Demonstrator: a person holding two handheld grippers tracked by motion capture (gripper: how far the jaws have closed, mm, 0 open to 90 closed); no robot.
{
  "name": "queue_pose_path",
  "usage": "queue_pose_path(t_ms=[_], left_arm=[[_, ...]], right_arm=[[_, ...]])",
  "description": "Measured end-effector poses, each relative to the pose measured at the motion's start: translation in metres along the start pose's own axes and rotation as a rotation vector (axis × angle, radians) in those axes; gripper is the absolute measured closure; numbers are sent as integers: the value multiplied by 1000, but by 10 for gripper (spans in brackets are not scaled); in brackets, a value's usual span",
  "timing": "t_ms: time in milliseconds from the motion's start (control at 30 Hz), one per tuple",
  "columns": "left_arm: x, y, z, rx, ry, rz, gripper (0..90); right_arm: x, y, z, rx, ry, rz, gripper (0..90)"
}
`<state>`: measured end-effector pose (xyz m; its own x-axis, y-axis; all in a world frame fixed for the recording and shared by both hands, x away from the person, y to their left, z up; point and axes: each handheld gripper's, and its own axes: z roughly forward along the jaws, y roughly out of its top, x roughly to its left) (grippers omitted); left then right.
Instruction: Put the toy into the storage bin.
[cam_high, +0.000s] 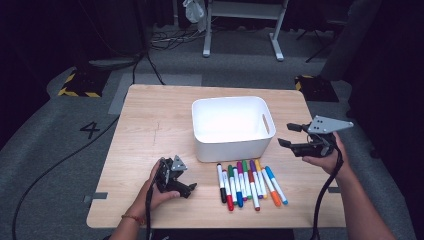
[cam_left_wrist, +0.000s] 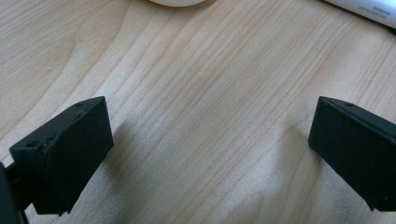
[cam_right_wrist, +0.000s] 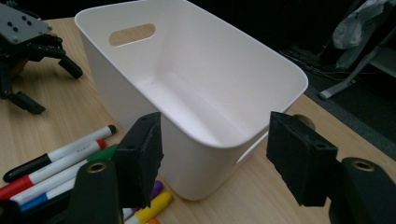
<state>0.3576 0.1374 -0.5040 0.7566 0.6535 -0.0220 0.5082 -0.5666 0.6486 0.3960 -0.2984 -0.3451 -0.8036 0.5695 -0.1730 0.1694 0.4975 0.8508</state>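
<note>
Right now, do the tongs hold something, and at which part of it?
Nothing is held. The left tongs stand open over bare table; the right tongs are open beside the white bin.

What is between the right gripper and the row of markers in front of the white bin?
Nothing visible. The right gripper is held open beside the white bin, near its handle side, with nothing between its jaws. The markers lie side by side on the table below and to its left, across bare wood.

Smooth glossy white plastic bin (cam_high: 233, 128) on a matt, pale wood-grain table (cam_high: 150, 125).
</note>
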Motion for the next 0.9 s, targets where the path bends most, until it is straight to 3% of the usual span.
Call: queue_pose_path(t_ms=[200,300,433,467,600,900], left_arm=[[0,0,0,0,0,0,0],[0,0,0,0,0,0,0],[0,0,0,0,0,0,0],[0,0,0,0,1,0,0],[0,0,0,0,0,-1,0],[0,0,0,0,0,-1,0]], right_arm=[[15,-28,-9,31,-4,8,358],[24,-56,-7,74,18,51,358],[30,-75,0,117,23,73,360],[32,-84,6,128,45,100,364],[39,-95,18,151,72,115,371],[43,-115,45,239,68,143,406]])
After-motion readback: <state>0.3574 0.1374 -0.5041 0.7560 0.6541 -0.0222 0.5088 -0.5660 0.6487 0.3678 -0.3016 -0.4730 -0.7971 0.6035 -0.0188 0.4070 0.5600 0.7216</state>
